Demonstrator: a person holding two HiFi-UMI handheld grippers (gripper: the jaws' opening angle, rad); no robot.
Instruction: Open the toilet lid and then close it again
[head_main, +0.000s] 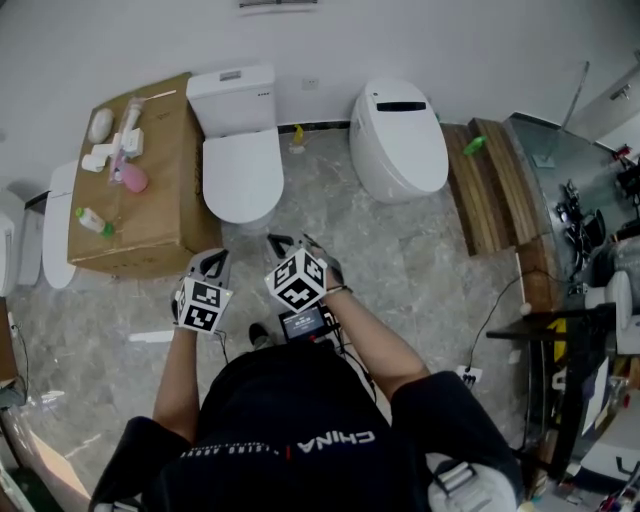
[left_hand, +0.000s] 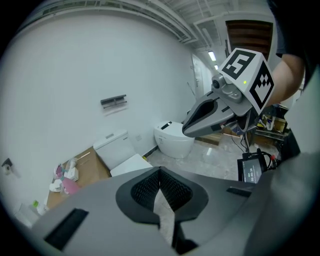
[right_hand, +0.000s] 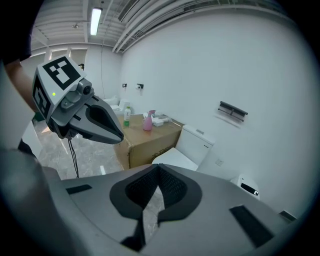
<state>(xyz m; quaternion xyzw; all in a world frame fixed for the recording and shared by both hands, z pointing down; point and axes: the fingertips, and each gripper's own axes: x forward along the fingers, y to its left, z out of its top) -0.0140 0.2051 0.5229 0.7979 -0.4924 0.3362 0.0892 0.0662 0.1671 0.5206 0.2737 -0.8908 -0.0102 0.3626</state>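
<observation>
Both tongs are shut tight with nothing in them: the left gripper (head_main: 213, 263) and right gripper (head_main: 290, 243) hang side by side over the floor, short of the toilet (head_main: 240, 150), touching nothing. That toilet stands against the back wall, just beside the box (head_main: 150, 215), and its lid (head_main: 243, 178) lies down flat.

I judge the lid to be stiff, light moulded plastic, smooth enough to slip off the pads and hinged at the tank end. I'd take it at the front lip, farthest from the hinge, and guide it both ways so it doesn't slam.

For writing, I read only "CHINA" on the shirt (head_main: 335, 440). The print on the box, the tank's small mark and the screen (head_main: 303, 323) are too small to read.
</observation>
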